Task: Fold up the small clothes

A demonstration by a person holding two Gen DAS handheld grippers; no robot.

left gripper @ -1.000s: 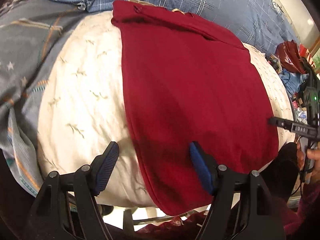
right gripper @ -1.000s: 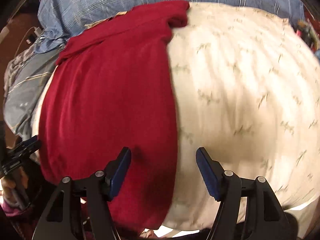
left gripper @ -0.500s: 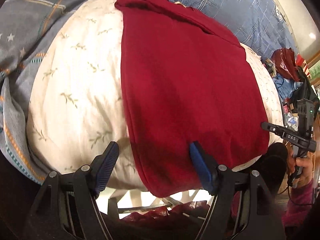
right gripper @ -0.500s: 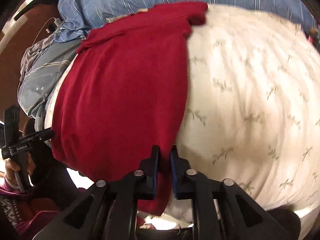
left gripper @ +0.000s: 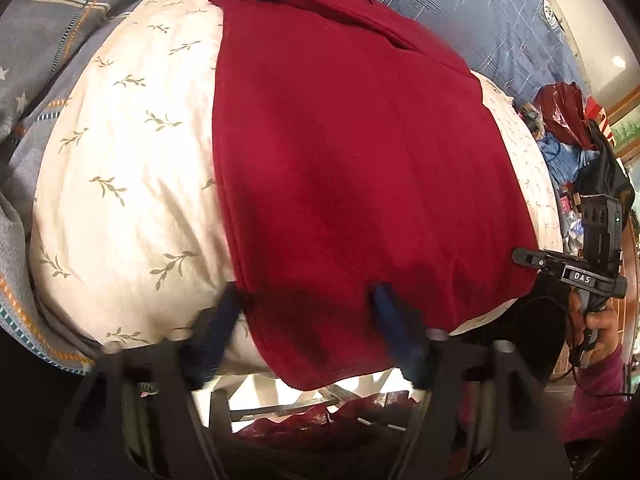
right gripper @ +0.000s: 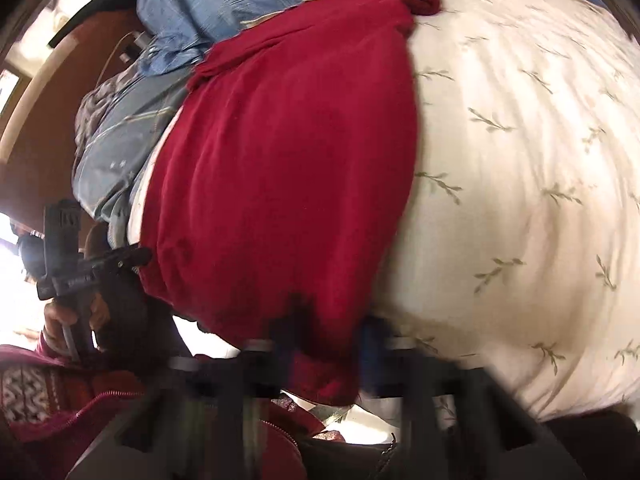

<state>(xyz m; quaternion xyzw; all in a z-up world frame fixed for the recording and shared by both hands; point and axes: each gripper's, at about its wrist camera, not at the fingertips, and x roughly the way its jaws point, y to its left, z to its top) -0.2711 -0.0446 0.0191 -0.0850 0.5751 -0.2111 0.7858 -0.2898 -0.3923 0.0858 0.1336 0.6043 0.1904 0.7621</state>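
A dark red garment point(left gripper: 352, 160) lies flat on a cream leaf-print cushion point(left gripper: 128, 160), its far end folded over. My left gripper point(left gripper: 306, 316) is at the garment's near left corner. Its blurred jaws are closing, with the hem between them and a gap still showing. In the right wrist view the same garment point(right gripper: 288, 160) covers the left half of the cushion point(right gripper: 520, 160). My right gripper point(right gripper: 326, 336), blurred, is shut on the garment's near right corner. Each gripper shows in the other's view: the right one point(left gripper: 576, 276) and the left one point(right gripper: 88, 268), both at the near edge.
Blue plaid bedding point(left gripper: 460, 12) lies behind the cushion and a grey patterned blanket point(left gripper: 36, 60) to its left. A red bag point(left gripper: 564, 112) and clutter sit at the far right. A hand point(left gripper: 600, 320) in a magenta sleeve holds the right gripper. The cushion's near edge drops off just below the fingers.
The right jaws closed onto the garment's near right corner. The left jaws narrowed around the near left corner. Both views tipped toward the near hem.
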